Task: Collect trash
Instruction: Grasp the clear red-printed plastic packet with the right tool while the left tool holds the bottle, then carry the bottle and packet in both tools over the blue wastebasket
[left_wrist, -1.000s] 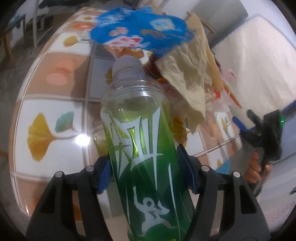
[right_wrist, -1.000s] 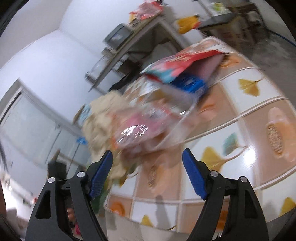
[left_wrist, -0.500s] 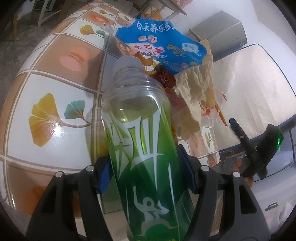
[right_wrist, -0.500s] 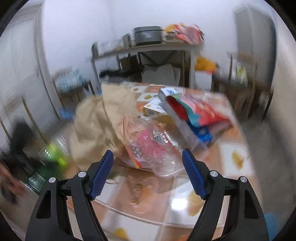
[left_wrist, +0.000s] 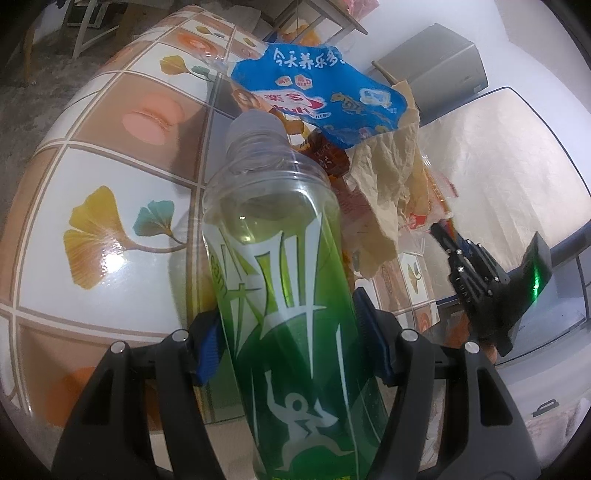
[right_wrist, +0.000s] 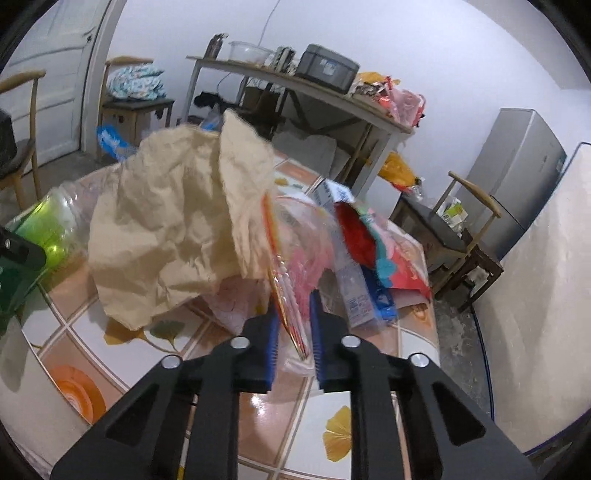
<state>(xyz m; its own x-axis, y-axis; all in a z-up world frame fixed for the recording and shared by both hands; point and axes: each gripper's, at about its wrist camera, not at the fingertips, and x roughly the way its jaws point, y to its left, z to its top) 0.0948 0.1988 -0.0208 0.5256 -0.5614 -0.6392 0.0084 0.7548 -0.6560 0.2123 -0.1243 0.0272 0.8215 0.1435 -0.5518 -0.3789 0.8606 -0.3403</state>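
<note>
Left wrist view: left gripper (left_wrist: 291, 343) clamped on one green bottle (left_wrist: 284, 280) at mid-body, cap end pointing out over the tiled table (left_wrist: 110, 206), probably held that way for a firm grip on the widest, stiffest part. Beyond the cap, heaped together: one blue snack bag (left_wrist: 321, 99), one crumpled sheet of brown paper (left_wrist: 384, 199), and some smaller wrappers too tangled to count. Right wrist view: right gripper (right_wrist: 293, 325) closed nearly together on the thin edge of one clear plastic bag (right_wrist: 295, 251), pinched at the rim, likely because flat film offers nothing else to grab. Same brown paper (right_wrist: 177, 229) propped against the bag, touching it; red and blue packaging (right_wrist: 373, 258) lying just behind; bottle (right_wrist: 40, 236) visible at the left edge. Counted overall: one bottle, one paper, one clear bag, one blue bag, at least one red wrapper. No bin visible in either view, so destination for the trash cannot be told.
</note>
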